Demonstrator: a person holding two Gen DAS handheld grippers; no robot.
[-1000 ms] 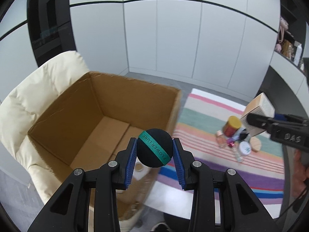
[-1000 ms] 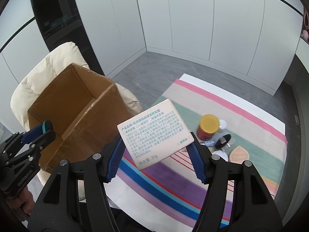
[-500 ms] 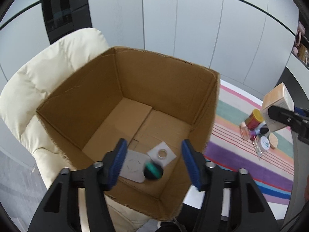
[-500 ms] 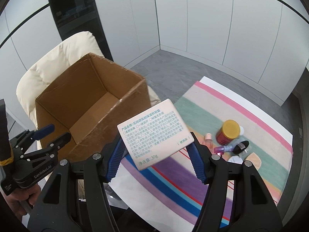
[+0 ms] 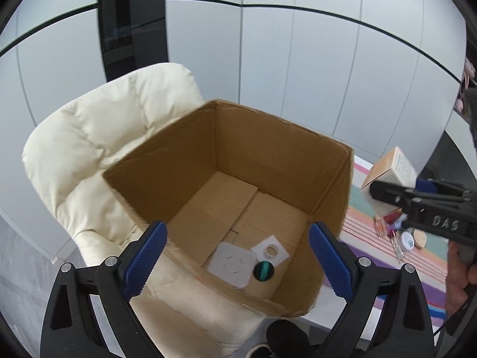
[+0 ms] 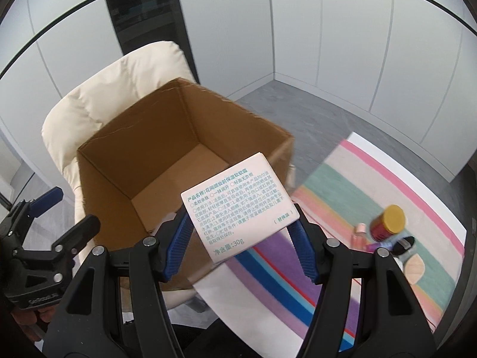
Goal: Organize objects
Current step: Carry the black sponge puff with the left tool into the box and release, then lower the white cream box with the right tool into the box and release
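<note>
An open cardboard box (image 5: 268, 161) (image 6: 125, 137) rests on a cream armchair (image 5: 98, 137). On its floor lie a black round case with a teal band (image 5: 263, 271) and two white flat pieces (image 5: 232, 264). Above the box's near edge, my left gripper (image 5: 238, 256) has its jaws opening wide, with nothing between them. My right gripper (image 6: 240, 244) is shut on a small pale carton with printed text (image 6: 238, 205), held to the right of the box's near corner. In the left wrist view that carton (image 5: 390, 173) shows at the right.
A striped rug (image 6: 351, 208) lies right of the chair. On it sit a yellow-lidded red jar (image 6: 389, 222), small bottles (image 6: 359, 235), a black item (image 6: 404, 243) and a beige sponge (image 6: 413, 268). White cabinet walls and grey floor lie behind.
The left gripper moved over the box, opened and let go of the black round case, which now lies on the box floor. The right gripper, still holding the carton, shifted toward the box.
</note>
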